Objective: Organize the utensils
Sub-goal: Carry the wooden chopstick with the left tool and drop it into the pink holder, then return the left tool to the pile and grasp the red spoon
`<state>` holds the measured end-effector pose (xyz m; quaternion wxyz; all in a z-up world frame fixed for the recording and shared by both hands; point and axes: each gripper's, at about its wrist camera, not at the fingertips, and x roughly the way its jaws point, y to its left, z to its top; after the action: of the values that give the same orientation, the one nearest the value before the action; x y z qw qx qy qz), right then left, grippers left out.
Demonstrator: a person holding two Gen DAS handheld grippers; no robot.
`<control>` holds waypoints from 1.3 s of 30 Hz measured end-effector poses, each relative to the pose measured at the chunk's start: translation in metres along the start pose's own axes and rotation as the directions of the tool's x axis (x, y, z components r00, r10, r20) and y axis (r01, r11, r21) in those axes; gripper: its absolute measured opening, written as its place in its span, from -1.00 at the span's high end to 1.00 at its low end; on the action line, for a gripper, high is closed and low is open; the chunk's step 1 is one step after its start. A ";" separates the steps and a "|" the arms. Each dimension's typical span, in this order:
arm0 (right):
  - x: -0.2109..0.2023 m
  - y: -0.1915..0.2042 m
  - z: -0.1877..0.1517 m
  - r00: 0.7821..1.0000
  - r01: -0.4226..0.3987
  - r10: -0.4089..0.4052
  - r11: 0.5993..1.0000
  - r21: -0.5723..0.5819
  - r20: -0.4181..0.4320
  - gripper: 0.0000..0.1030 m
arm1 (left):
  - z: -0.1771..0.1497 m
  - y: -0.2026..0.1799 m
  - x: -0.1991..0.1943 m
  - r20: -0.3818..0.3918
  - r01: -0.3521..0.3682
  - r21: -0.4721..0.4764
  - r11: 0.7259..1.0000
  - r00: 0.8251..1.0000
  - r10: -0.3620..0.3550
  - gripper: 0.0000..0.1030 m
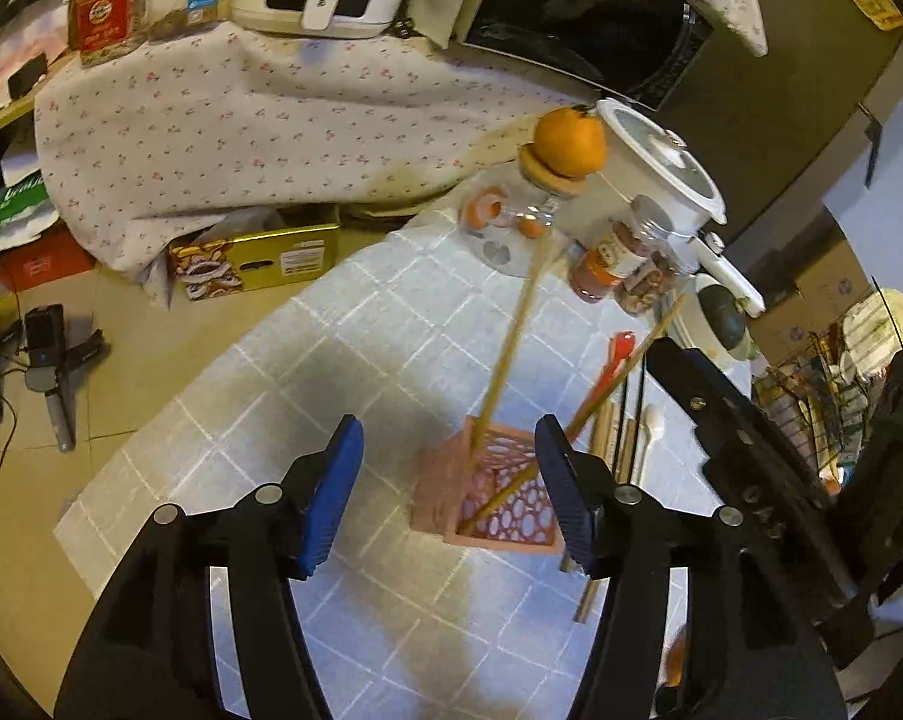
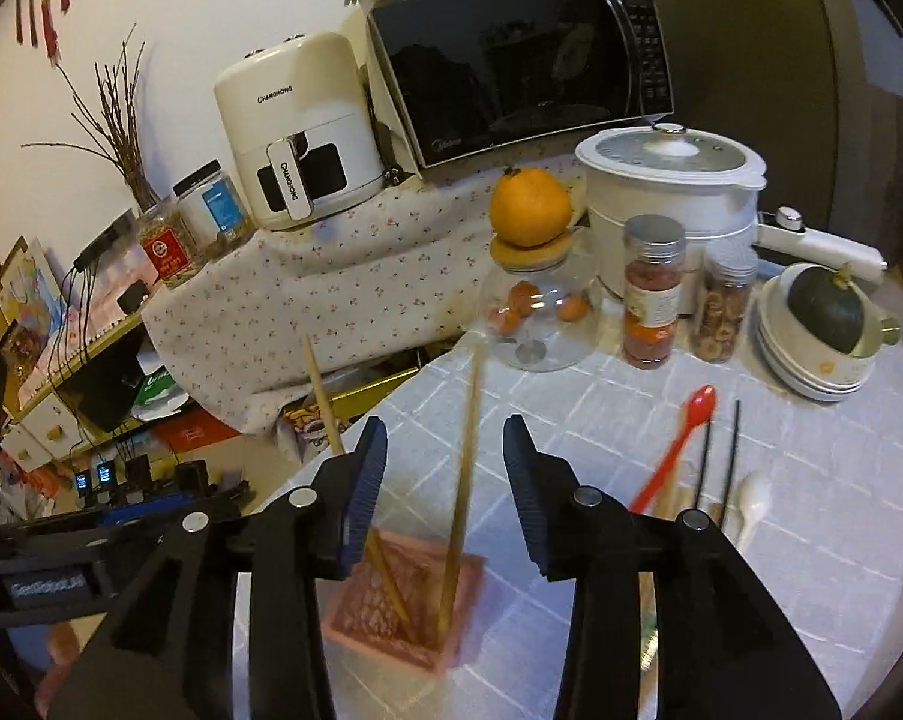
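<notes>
With two chopsticks (image 2: pixel 460 504) standing in the pink holder (image 2: pixel 406 600) beneath both open, empty pairs of fingers (image 2: pixel 370 480), next comes grasping the red spoon (image 2: pixel 673 450) on the tabletop (image 2: pixel 571 396) right of them.

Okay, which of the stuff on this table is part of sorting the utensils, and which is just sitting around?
Part of the job: pink holder, two bamboo chopsticks in it, red spoon, black chopsticks, white spoon.

Just lying about: orange, spice jars, cooker, squash.
</notes>
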<state>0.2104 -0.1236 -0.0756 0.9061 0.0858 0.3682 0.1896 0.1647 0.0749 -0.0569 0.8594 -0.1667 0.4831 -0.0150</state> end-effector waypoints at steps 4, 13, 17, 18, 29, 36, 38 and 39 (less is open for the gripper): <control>-0.040 -0.030 0.002 1.000 -0.017 0.016 0.996 0.089 0.013 -0.14 | -0.006 -0.016 -0.006 0.004 0.022 0.039 0.999 1.000 -0.022 -0.11; -0.063 -0.136 -0.026 0.970 0.207 -0.164 0.943 0.261 -0.177 -0.47 | -0.059 -0.105 -0.004 -0.024 0.060 0.318 0.946 0.998 -0.055 -0.11; -0.070 -0.167 -0.032 0.936 0.327 -0.275 0.909 0.259 -0.220 -0.50 | -0.084 -0.129 0.024 -0.095 0.078 0.371 0.926 0.994 -0.045 -0.11; -0.073 -0.175 -0.034 0.932 0.343 -0.290 0.899 0.270 -0.219 -0.51 | -0.089 -0.136 0.036 -0.127 0.090 0.375 0.922 0.991 -0.045 -0.11; -0.057 -0.240 -0.062 0.907 0.393 -0.261 0.805 0.444 -0.330 -0.48 | -0.094 -0.167 0.151 -0.246 0.032 0.381 0.924 0.967 0.068 -0.02; -0.043 -0.256 -0.070 0.906 0.360 -0.178 0.801 0.479 -0.383 -0.06 | -0.064 -0.171 0.203 -0.242 -0.044 0.350 0.936 0.961 0.136 0.42; -0.040 -0.261 -0.074 0.908 0.350 -0.158 0.795 0.496 -0.387 -0.02 | -0.061 -0.176 0.213 -0.226 -0.063 0.382 0.922 0.961 0.160 0.49; -0.039 -0.263 -0.075 0.908 0.347 -0.151 0.793 0.500 -0.390 -0.02 | -0.058 -0.179 0.217 -0.221 -0.074 0.398 0.914 0.960 0.174 0.58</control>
<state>0.2062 -0.3783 -0.1821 0.7833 0.2640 0.5615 -0.0377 0.2558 -0.1501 -0.2103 0.8062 0.0401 0.5854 -0.0759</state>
